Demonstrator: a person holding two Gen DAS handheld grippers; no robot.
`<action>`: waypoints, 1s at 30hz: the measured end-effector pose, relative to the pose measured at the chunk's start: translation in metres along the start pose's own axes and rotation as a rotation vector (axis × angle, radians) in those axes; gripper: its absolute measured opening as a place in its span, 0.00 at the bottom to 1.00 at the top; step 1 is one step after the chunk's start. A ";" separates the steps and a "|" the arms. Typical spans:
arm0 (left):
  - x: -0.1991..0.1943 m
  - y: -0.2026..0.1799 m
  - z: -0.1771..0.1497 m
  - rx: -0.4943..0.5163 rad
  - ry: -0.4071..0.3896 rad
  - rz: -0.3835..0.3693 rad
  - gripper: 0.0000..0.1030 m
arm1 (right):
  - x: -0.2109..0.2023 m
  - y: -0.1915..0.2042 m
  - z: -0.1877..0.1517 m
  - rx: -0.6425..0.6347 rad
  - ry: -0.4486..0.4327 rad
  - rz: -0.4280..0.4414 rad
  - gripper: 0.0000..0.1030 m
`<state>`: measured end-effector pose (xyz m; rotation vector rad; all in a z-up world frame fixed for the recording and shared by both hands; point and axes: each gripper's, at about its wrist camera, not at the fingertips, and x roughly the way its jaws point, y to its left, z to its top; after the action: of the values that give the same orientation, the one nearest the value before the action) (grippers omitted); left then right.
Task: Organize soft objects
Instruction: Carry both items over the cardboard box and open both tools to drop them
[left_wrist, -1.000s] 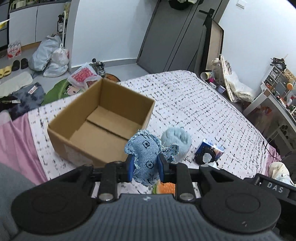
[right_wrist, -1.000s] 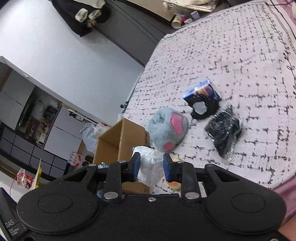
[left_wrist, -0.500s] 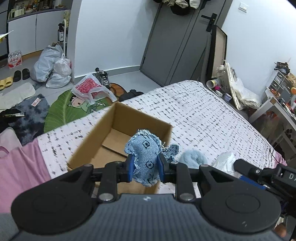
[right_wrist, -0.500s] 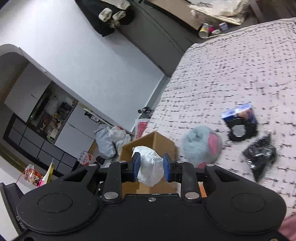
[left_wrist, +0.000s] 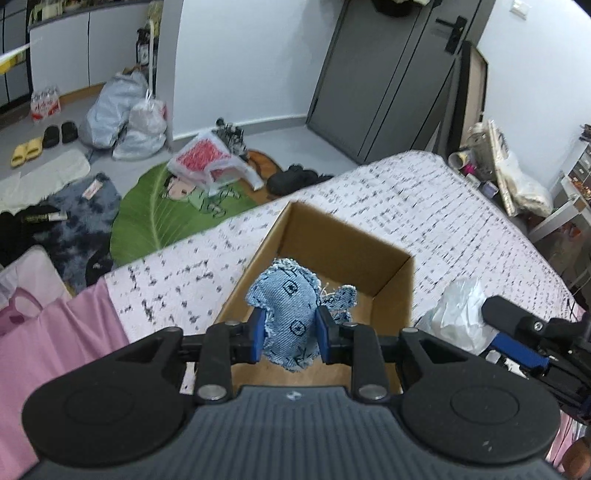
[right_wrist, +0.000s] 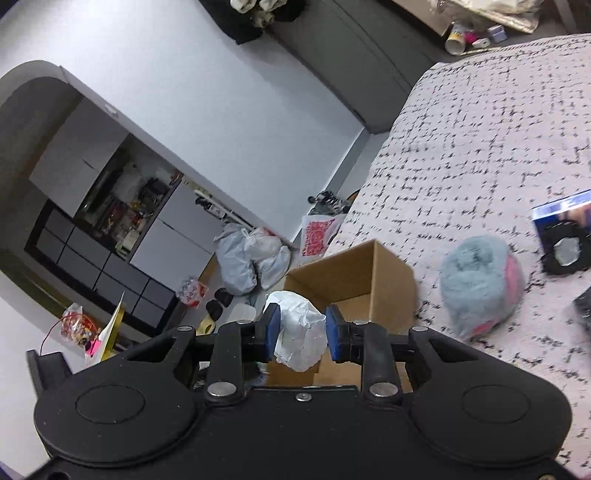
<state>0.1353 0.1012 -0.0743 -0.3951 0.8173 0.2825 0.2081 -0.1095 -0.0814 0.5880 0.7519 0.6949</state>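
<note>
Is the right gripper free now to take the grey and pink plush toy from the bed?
Probably not yet. The right gripper is shut on a white crumpled bag, so its jaws are occupied, though the plush toy lies uncovered nearby.

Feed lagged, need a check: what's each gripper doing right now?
Left gripper: shut on the denim plush.
Right gripper: shut on the white plastic bag.

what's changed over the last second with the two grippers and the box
Both grippers carried their loads toward the cardboard box. The left gripper, once short of it, now has the denim toy over its opening. The right gripper with its white plastic bag has come in beside the box, entering the left view. Both grips stayed shut; the box, the grey-pink plush and the bed are unchanged.
</note>
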 end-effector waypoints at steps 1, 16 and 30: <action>0.003 0.002 -0.001 -0.007 0.006 0.001 0.26 | 0.002 0.000 -0.002 -0.003 0.006 0.000 0.26; 0.019 0.010 -0.001 -0.066 0.041 0.032 0.47 | 0.033 -0.011 -0.019 0.010 0.089 -0.012 0.31; -0.009 -0.010 -0.002 0.032 -0.099 0.035 0.78 | -0.002 0.001 -0.013 -0.052 -0.013 -0.143 0.90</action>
<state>0.1318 0.0907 -0.0662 -0.3339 0.7312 0.3188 0.1965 -0.1077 -0.0877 0.4860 0.7535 0.5765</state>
